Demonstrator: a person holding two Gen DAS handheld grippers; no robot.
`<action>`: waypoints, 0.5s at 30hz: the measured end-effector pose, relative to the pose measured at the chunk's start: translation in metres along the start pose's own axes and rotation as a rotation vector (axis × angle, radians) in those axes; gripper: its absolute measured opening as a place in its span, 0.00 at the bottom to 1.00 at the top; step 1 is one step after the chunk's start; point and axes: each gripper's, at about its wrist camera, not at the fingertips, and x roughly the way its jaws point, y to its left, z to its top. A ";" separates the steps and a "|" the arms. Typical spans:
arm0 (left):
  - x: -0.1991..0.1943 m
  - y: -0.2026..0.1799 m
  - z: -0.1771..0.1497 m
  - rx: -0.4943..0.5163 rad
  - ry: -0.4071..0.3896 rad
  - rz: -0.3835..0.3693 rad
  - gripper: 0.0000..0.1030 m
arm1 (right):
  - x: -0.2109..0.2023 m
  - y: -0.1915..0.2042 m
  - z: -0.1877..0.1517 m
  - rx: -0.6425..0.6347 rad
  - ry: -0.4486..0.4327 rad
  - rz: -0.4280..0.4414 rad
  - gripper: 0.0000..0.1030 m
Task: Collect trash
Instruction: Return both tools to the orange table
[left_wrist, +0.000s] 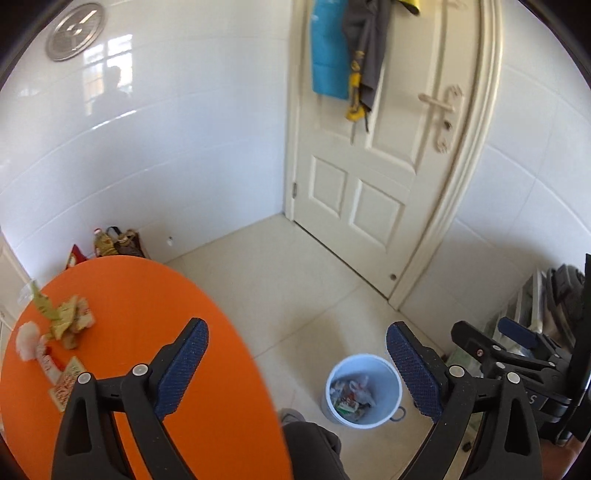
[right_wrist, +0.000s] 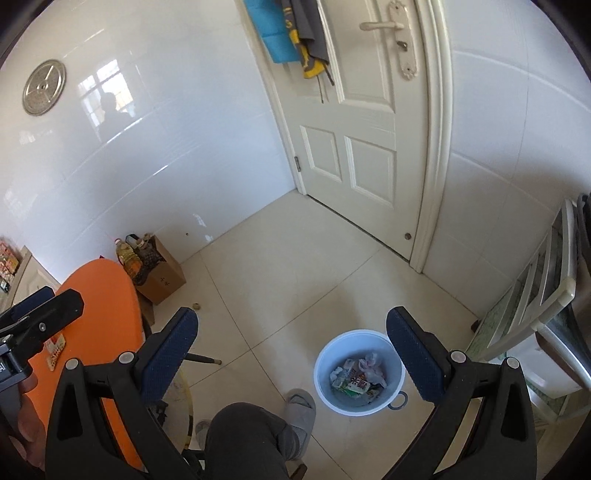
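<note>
Here both grippers' fingers (left_wrist: 184, 365) spread empty; wrappers (left_wrist: 66, 325) on the table (left_wrist: 147, 295) blur, bin (right_wrist: 325, 354) contents perhaps cartons.

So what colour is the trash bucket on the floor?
Pale blue bucket, clearest in the right wrist view.

- Right gripper (left_wrist: 532, 397) body, seen from left wrist view: pale letter "S"; rest of the marking cut off.
- Cardboard box (right_wrist: 162, 277), side face: small dark mark, too small to read.
- Wrappers (left_wrist: 66, 384) on table: red print, blurred, unreadable.
- Bin (right_wrist: 358, 369) contents: packaging print, illegible.
</note>
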 end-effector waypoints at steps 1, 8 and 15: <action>-0.017 0.009 -0.003 -0.014 -0.017 0.011 0.92 | -0.005 0.010 0.001 -0.014 -0.011 0.013 1.00; -0.111 0.062 -0.043 -0.125 -0.134 0.098 0.93 | -0.037 0.079 0.002 -0.112 -0.071 0.116 1.00; -0.199 0.103 -0.089 -0.227 -0.244 0.196 0.95 | -0.060 0.154 0.000 -0.230 -0.123 0.238 1.00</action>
